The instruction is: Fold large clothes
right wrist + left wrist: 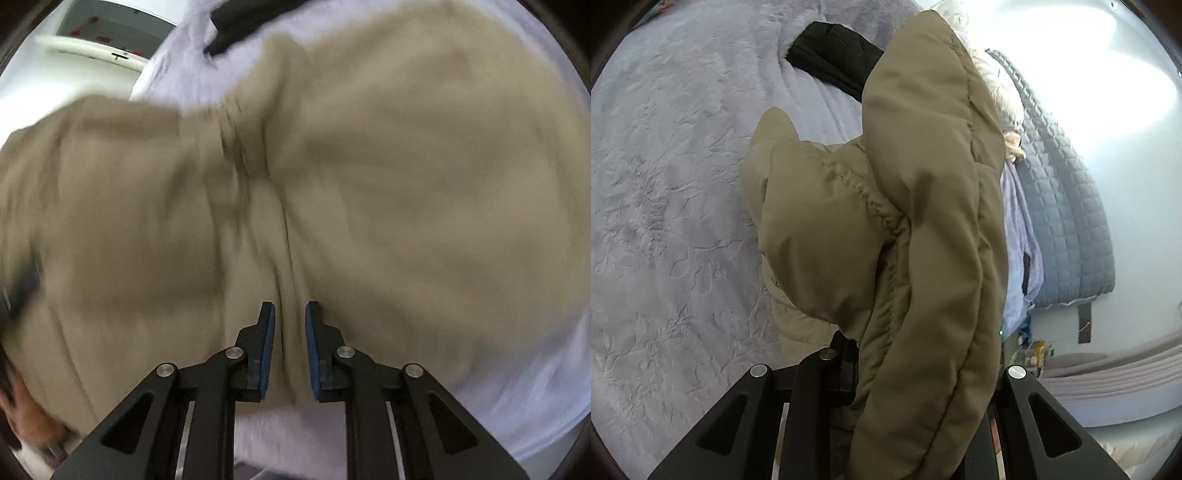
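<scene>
My left hand-held gripper (886,373) lifts the khaki jacket (886,229) off the lavender bed (672,177) — its fingers buried, so I cannot tell their gap. My right hand-held gripper (290,325) pinches a jacket fold (291,280) — narrow.

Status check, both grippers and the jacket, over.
Left gripper shut on the tan jacket, lifted off the bedspread. Right gripper pinching a jacket ridge. Black garment lies beyond, apart.
</scene>
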`<control>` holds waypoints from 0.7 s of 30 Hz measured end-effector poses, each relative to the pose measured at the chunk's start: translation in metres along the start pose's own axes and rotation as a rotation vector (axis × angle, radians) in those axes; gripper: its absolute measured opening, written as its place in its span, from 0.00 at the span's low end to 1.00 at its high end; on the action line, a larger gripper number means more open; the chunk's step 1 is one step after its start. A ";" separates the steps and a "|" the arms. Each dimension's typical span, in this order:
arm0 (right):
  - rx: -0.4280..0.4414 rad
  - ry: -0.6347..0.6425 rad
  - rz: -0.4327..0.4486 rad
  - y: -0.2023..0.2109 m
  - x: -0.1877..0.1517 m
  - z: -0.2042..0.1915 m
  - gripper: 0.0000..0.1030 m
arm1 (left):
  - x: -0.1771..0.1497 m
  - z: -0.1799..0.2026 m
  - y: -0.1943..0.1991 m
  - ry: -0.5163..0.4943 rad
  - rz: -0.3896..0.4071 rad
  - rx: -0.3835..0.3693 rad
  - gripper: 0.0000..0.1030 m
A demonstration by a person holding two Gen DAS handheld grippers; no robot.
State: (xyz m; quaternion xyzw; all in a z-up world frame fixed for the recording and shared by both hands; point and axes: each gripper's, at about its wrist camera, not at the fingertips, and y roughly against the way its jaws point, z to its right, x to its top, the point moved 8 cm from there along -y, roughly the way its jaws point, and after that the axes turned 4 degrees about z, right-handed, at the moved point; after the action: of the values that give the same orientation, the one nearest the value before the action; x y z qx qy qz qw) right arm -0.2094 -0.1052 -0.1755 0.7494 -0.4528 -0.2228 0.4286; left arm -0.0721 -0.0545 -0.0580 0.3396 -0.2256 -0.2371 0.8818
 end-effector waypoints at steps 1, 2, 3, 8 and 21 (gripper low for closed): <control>-0.007 -0.006 -0.019 -0.010 -0.012 0.005 0.16 | 0.004 0.003 -0.009 -0.011 -0.013 0.009 0.20; -0.010 -0.011 -0.019 -0.017 -0.017 0.008 0.16 | 0.004 0.009 -0.018 -0.028 -0.031 0.018 0.20; -0.016 -0.010 -0.015 -0.026 -0.019 0.011 0.16 | 0.003 0.017 -0.024 -0.048 -0.047 0.027 0.20; 0.019 -0.034 -0.087 -0.038 -0.011 0.018 0.17 | -0.003 0.066 -0.064 -0.163 -0.109 0.077 0.21; 0.044 -0.154 0.069 0.101 0.015 0.109 0.41 | -0.004 0.128 -0.191 -0.173 -0.255 -0.092 0.65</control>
State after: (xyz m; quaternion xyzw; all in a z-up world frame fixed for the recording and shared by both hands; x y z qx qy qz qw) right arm -0.3301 -0.1886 -0.1473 0.7232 -0.5149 -0.2547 0.3834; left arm -0.1977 -0.2407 -0.1088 0.3029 -0.2447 -0.3854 0.8366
